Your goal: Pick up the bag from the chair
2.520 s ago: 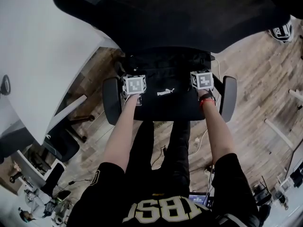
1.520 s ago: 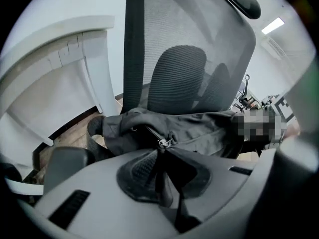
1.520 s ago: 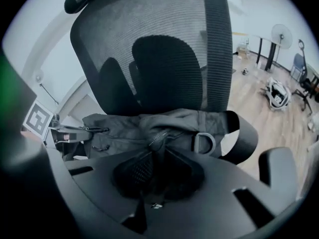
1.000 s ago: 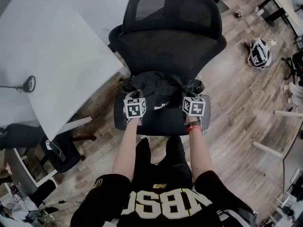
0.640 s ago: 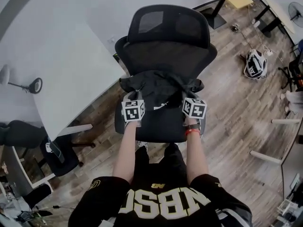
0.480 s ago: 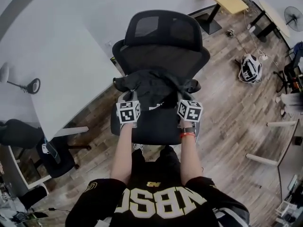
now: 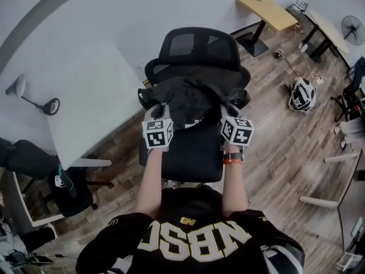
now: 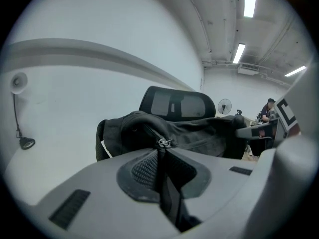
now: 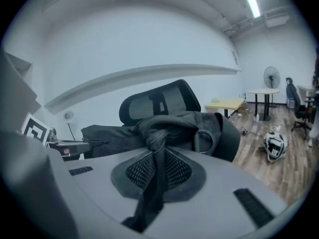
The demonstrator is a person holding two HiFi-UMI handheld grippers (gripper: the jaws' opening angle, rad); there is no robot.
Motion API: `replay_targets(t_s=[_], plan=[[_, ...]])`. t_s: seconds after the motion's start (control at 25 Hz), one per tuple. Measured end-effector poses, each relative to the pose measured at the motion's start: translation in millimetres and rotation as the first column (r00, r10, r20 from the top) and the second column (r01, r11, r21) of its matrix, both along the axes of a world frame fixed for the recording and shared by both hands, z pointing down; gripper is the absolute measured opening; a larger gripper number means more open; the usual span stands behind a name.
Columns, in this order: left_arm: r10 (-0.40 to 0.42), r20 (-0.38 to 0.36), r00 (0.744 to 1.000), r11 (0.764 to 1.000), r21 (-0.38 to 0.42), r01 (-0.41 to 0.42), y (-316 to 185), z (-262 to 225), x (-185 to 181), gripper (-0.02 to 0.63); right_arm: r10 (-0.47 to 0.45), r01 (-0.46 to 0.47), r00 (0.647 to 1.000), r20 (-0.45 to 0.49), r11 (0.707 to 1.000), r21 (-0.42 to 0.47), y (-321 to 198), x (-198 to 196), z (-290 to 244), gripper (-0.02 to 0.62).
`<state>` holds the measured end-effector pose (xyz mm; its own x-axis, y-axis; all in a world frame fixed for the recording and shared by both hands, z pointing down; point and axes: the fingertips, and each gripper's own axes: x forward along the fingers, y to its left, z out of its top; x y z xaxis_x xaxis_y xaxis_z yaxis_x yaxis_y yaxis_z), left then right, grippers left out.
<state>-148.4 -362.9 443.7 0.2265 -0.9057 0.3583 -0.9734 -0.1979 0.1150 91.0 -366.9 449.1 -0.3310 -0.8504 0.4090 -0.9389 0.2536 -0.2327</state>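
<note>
The wood floor (image 7: 274, 141) runs off to the right of the right gripper (image 7: 227, 111), and a wide white desk (image 7: 85, 101) spreads well out to the left of the left gripper (image 7: 158, 112). Ahead of both grippers stands 1 black office chair (image 7: 197, 45). Its mesh headrest rises beyond them, and its bare seat (image 7: 191, 153) lies below and behind them, toward the person. The black bag (image 7: 191, 96) hangs stretched between the 2 grippers, in front of the backrest. I cannot tell whether its underside touches the seat. Well to the right of the right gripper, a white and black rounded object (image 7: 301, 93) sits on the floor.

The left gripper's jaws are clenched on a fold of the bag's fabric, with the rest of the bag bulging just ahead of them. The right gripper is clamped the same way on a bunched strip of the bag. A ring (image 9: 204, 141) on the bag sits just ahead and to the right of that grip. A small metal zipper pull (image 8: 163, 143) rests right at the top of the left gripper's pinch.
</note>
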Motion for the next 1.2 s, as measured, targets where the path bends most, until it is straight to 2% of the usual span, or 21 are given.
replay_targets(t_s=[0.2,0.4,0.64,0.88,1.04,1.2], plan=[[-0.003,-0.009,1.0,0.995,0.096,0.004,-8,-48,-1,0.041,-0.017,0.018,1.0,-0.008,0.995,0.098,-7,-2,-48,0.035],[-0.005,-0.02,1.0,0.981,0.196,0.009,-12,-97,3,0.041,-0.019,0.023,1.0,-0.017,0.977,0.211,-11,1,-101,0.037],[0.01,-0.008,1.0,0.947,0.32,-0.007,-9,-156,10,0.043,-0.011,0.014,1.0,-0.008,0.944,0.328,-9,7,-159,0.035],[0.02,-0.002,1.0,0.9,0.436,-0.017,0,-210,11,0.041,-0.017,0.019,1.0,-0.008,0.909,0.417,-4,7,-199,0.037],[0.022,-0.008,1.0,0.875,0.484,-0.015,2,-229,4,0.041,-0.012,0.021,1.0,-0.023,0.884,0.466,0,2,-221,0.037],[0.024,-0.011,1.0,0.864,0.503,-0.016,3,-234,6,0.041,-0.003,0.019,0.999,-0.033,0.873,0.487,0,3,-227,0.037]])
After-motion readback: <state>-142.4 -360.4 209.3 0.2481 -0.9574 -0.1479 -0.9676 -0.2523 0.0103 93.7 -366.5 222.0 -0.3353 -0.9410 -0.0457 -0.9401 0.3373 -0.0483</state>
